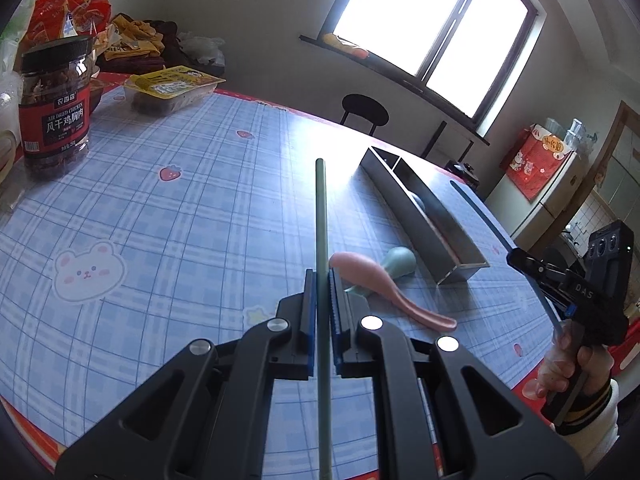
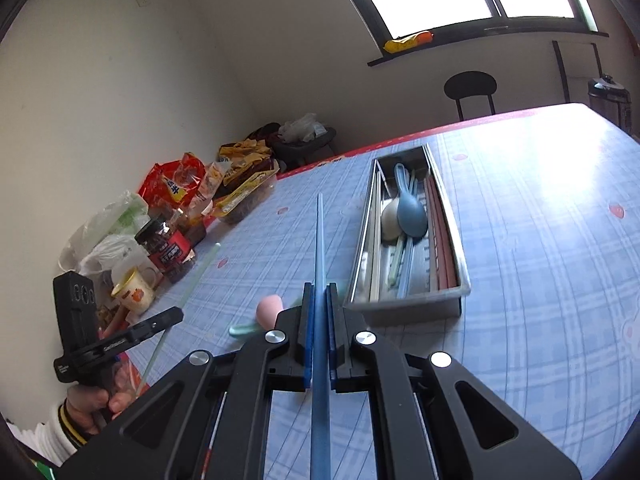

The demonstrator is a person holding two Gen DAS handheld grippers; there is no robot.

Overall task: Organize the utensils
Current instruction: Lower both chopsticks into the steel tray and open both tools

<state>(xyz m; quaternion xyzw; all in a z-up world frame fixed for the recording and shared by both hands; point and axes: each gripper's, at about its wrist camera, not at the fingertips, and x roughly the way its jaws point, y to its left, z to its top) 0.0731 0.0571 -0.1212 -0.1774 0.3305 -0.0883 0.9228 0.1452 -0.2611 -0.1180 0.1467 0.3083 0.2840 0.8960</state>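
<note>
My left gripper [image 1: 321,280] is shut on a pale green chopstick [image 1: 321,208] that points forward over the table. My right gripper [image 2: 319,292] is shut on a blue chopstick [image 2: 319,240], also held above the table. The right gripper [image 1: 520,258] shows at the right edge of the left wrist view, carried by a hand. A long metal utensil tray [image 2: 460,280] lies ahead of the right gripper; it holds a blue spoon [image 2: 410,208], a white spoon [image 2: 390,220] and several chopsticks. A pink spoon [image 1: 384,284] and a teal spoon [image 1: 400,260] lie on the cloth beside the tray [image 1: 404,204].
The table has a blue checked cloth [image 1: 180,220] with red edging. A jar of dried chicken [image 1: 54,108], snack bags [image 1: 72,12], a packaged tray [image 1: 172,86] and a mug [image 2: 134,290] crowd its far left. A black stool [image 1: 365,110] stands beyond the table under the window.
</note>
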